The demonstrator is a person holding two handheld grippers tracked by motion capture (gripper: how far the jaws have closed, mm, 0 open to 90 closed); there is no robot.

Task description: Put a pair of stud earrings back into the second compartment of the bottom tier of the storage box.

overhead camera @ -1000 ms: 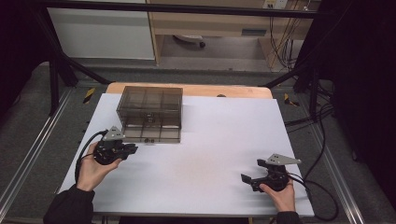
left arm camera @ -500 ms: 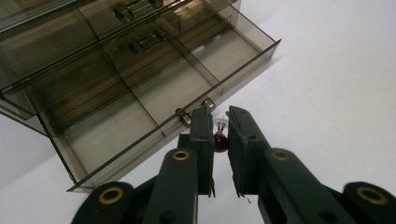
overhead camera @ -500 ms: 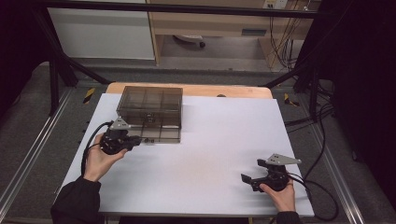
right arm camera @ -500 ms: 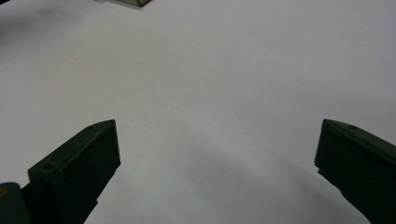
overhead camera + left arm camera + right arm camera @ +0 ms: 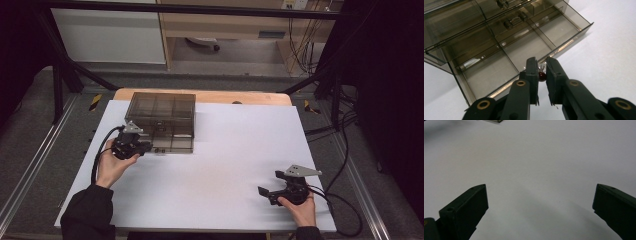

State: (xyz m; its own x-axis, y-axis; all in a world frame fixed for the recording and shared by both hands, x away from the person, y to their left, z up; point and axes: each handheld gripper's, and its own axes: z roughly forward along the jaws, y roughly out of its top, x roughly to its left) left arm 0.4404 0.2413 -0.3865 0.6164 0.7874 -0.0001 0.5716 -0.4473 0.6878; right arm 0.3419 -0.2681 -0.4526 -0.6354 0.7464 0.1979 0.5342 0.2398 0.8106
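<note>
**Left gripper pinches small bulb at organizer edge; right gripper idle, jaws wide**

Left gripper (image 5: 145, 146) sits at about 9 o'clock on the white table (image 5: 225, 165), jaws pointing toward 3 o'clock, right against the front of the smoked clear organizer box (image 5: 161, 121). In the left gripper view the left gripper (image 5: 541, 72) has its 2 jaws nearly together, clamped on a small bulb (image 5: 541, 74) with a clear glass tip and dark reddish base. Bulb is held just above the front rim of the organizer box (image 5: 506, 47), over a front compartment divided by clear walls. A few small metallic parts lie in the back compartments; can't tell what they are.

Right gripper (image 5: 265, 192) rests at about 5 o'clock on the table, well apart from the box, jaws pointing toward 9 o'clock. In the right gripper view the right gripper (image 5: 540, 205) has jaws spread wide with bare white table (image 5: 536, 165) between them.
</note>
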